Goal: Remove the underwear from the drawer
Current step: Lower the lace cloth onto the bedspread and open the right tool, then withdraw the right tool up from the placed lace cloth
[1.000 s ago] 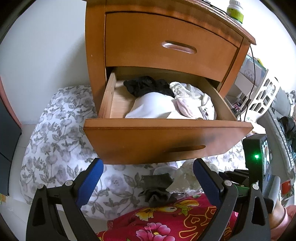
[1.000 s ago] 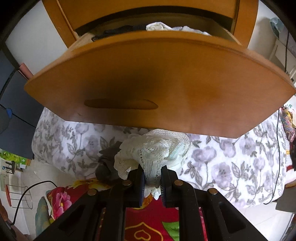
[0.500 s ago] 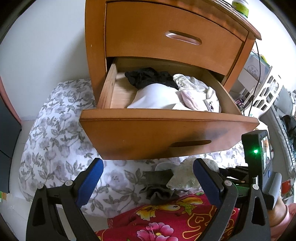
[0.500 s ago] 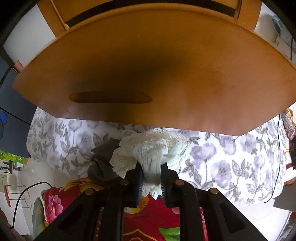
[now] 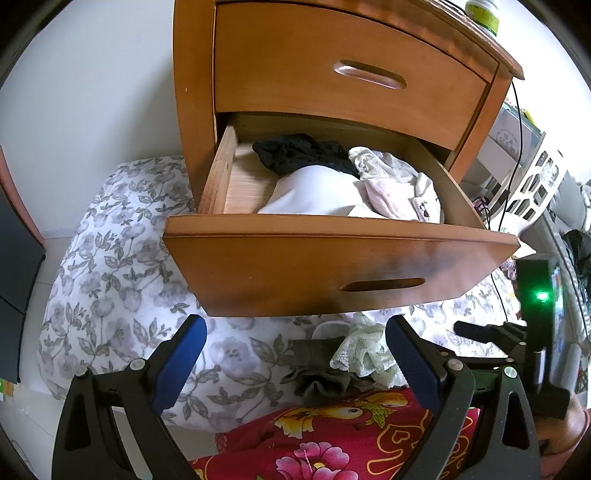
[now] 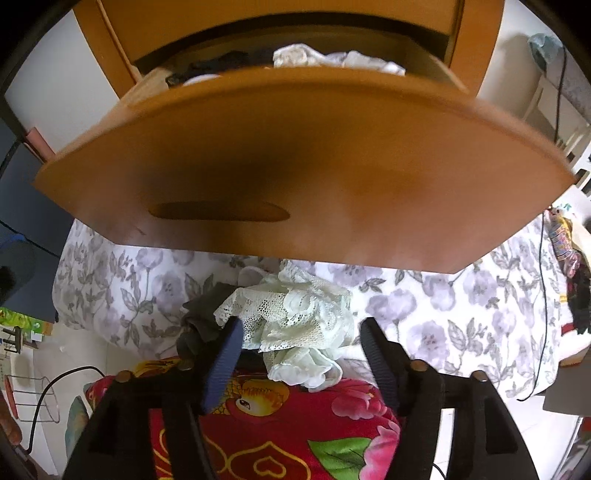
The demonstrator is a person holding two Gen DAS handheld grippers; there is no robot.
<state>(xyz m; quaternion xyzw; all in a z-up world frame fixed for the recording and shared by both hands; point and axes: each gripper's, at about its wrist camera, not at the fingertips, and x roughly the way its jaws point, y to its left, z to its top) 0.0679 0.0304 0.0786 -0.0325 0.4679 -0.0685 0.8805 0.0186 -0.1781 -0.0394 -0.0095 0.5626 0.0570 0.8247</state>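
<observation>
Now my right hand-held gripper (image 6: 299,343) has just been opening, pads apart around the lace underwear (image 6: 295,317) lying on the floral bedding (image 6: 443,314); my left hand-held gripper (image 5: 295,343) stands wide apart.

Bedding below, bottle above

A grey-flowered quilt (image 6: 443,314) is spread ahead of the tongs, a red floral blanket (image 6: 295,424) beneath them; a green-labelled bottle (image 5: 482,16) is seen far above.

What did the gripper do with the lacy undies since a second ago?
The right hand-held gripper has just opened its jaws and let go of the lacy underwear, which now lies loose on the flowered bedding. The drawer stayed open, still holding clothes.
</observation>
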